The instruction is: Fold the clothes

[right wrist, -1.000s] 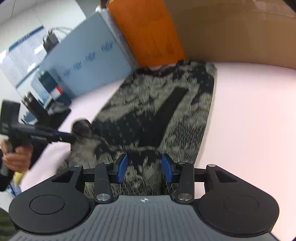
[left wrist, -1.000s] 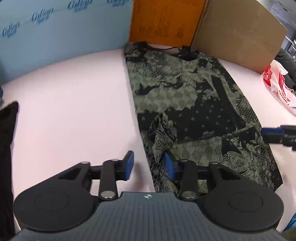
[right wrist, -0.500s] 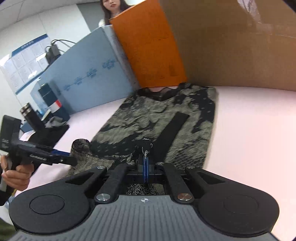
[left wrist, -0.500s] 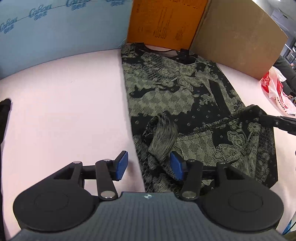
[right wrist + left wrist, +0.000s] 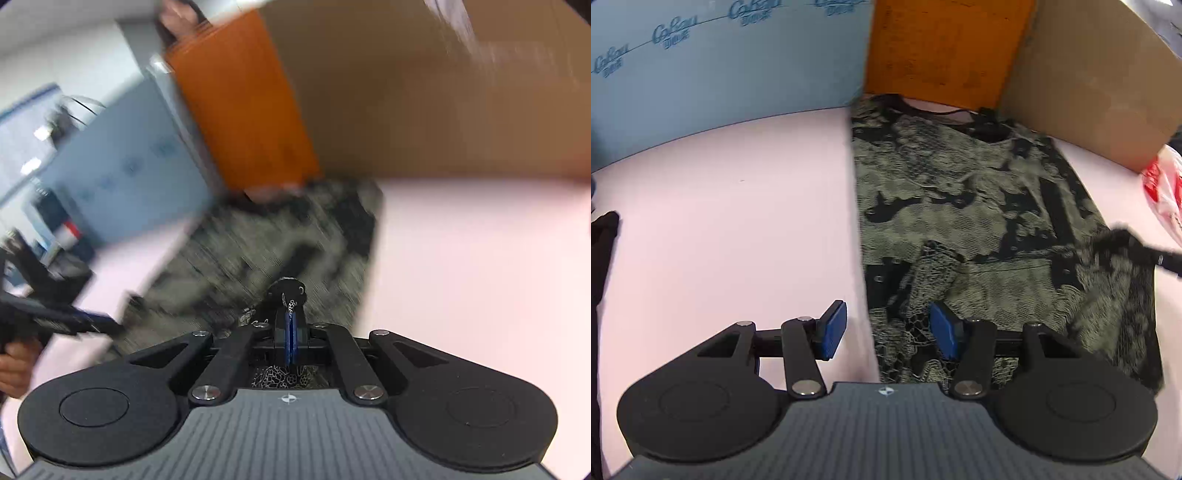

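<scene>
A black and olive patterned garment (image 5: 960, 206) lies lengthwise on the pink table (image 5: 738, 221), its collar at the far boards. My left gripper (image 5: 886, 332) is open above the garment's near left edge. Its left pad (image 5: 833, 330) hangs over bare table and its right pad (image 5: 943, 334) over cloth, neither pressing. My right gripper (image 5: 290, 334) is shut on the garment, and a pinch of patterned fabric (image 5: 291, 295) sticks out past the pads. In the left wrist view the right gripper (image 5: 1161, 254) holds the near right corner lifted. The right wrist view is blurred.
A blue foam board (image 5: 720, 74), an orange board (image 5: 942, 48) and a cardboard sheet (image 5: 1089, 85) wall the table's far side. A red and white plastic bag (image 5: 1163, 195) lies at the right edge, a dark cloth (image 5: 602, 258) at the left edge.
My right gripper closed on the garment's near right corner and raised it off the table, drawing it inward. My left jaws spread wider and shifted slightly along the left edge.
</scene>
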Demonstrator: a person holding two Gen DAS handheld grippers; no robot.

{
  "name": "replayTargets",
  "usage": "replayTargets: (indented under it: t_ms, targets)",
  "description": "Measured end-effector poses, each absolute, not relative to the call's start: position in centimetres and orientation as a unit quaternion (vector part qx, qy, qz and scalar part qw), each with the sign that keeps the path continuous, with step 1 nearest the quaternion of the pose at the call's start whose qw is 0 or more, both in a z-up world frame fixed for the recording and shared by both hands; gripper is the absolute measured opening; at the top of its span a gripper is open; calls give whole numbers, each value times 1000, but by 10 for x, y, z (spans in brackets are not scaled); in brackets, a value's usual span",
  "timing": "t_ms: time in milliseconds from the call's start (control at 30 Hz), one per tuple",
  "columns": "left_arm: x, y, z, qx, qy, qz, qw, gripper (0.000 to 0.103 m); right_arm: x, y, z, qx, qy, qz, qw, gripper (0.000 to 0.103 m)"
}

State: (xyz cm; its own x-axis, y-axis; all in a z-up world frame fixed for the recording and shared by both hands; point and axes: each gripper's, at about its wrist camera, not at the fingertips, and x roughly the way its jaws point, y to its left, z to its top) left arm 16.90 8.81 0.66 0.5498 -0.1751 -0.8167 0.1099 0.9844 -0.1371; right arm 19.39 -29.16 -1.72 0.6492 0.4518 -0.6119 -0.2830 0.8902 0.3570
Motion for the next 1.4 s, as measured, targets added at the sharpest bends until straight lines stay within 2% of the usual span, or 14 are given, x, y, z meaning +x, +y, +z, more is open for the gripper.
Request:
replayTargets:
  t_ms: [100,200,367,400,433,500,700,867,967,1133,1233,1300,1367,1400]
  targets:
    - [162,93,15,-47,450,-94,887,47,190,-298,-20,131,362,184,905,8]
    - [158,93,22,-51,434,-121,891,49,183,-303,-19,149,355,182,905,37]
    - [173,67,15,-40,446,-148,882,49,175,-303,-19,162,355,193,900,37]
    - [176,62,12,-36,453,-154,877,41,173,-303,-19,166,355,195,899,39]
    - [178,58,10,-34,459,-159,874,19,170,-303,-19,169,355,197,898,41]
    - [176,55,14,-45,455,-183,870,7,164,-304,-18,175,350,203,898,42]
    - [162,60,46,-56,387,-229,891,9,151,-308,-21,193,345,210,894,47]
    - [196,91,21,-69,456,-85,883,9,151,-303,-21,179,343,190,902,50]
    - [195,112,23,-99,454,-75,882,20,146,-301,-16,173,333,193,907,63]
    - [176,106,44,-91,407,-163,894,86,140,-295,-11,174,324,206,907,65]
    - [173,85,41,-63,406,-191,891,86,138,-289,-12,181,324,213,904,66]
    - [179,73,28,-51,427,-195,881,70,137,-286,-14,189,327,214,901,68]
    - [187,62,11,-29,460,-185,868,32,135,-282,-18,192,333,218,897,72]
    - [190,58,4,-19,475,-178,862,1,135,-280,-21,192,338,220,895,72]
